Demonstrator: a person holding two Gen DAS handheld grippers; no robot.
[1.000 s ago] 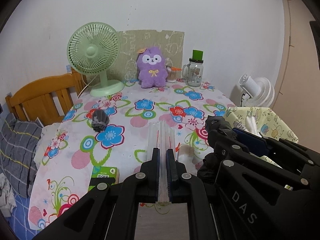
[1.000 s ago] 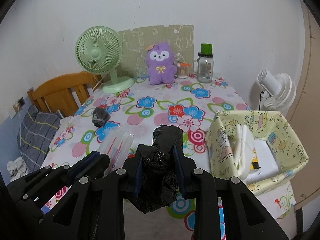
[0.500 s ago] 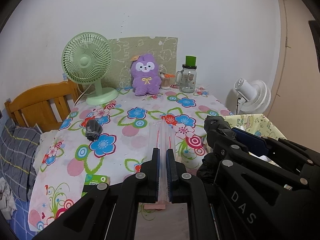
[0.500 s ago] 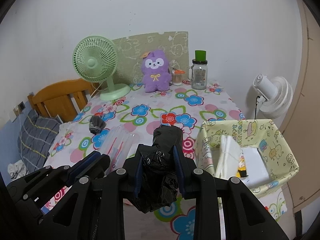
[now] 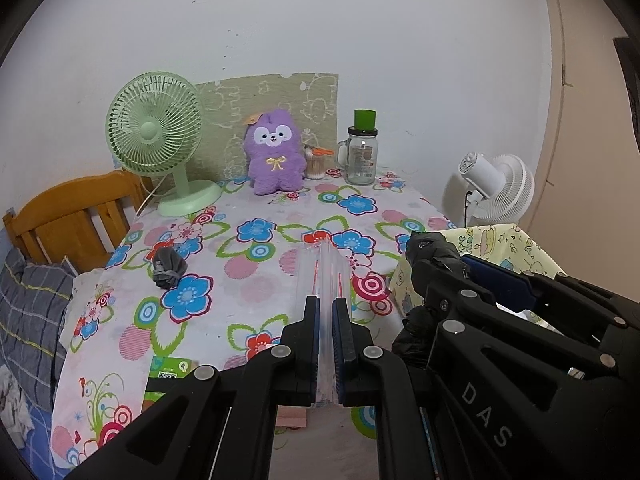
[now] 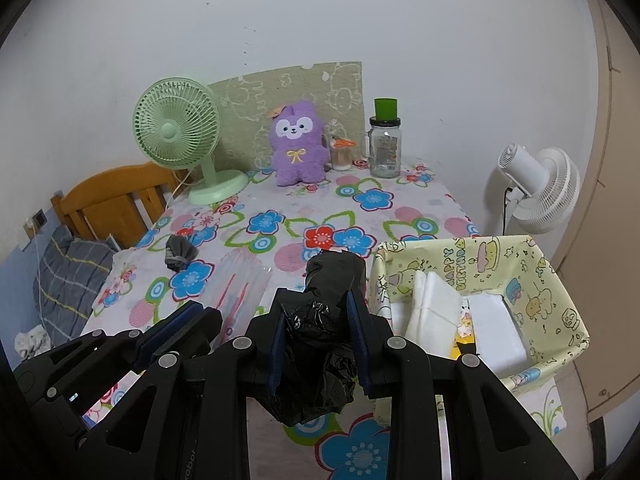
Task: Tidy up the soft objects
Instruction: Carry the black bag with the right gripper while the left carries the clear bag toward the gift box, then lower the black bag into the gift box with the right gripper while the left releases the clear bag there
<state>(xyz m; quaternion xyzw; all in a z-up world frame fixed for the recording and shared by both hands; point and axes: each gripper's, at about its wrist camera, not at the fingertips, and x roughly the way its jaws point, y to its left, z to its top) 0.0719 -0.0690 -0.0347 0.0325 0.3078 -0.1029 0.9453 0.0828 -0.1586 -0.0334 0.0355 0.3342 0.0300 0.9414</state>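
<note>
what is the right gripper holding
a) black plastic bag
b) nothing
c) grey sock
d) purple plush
a: in the right wrist view the right gripper has its pads pressed on a crumpled black plastic bag, while the grey sock lies on the table and the purple plush stands at the far end.

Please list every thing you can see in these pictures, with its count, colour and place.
clear plastic pack: 1, transparent, in left gripper
black plastic bag: 1, black, in right gripper
fabric bin: 1, yellow, right of table, holds white items
grey bundle: 1, grey, table left
plush toy: 1, purple, table back
desk fan: 1, green, back left
glass jar: 1, clear, back right
table: 1, floral cloth
left gripper: 1, black, shut
right gripper: 1, black, shut
</note>
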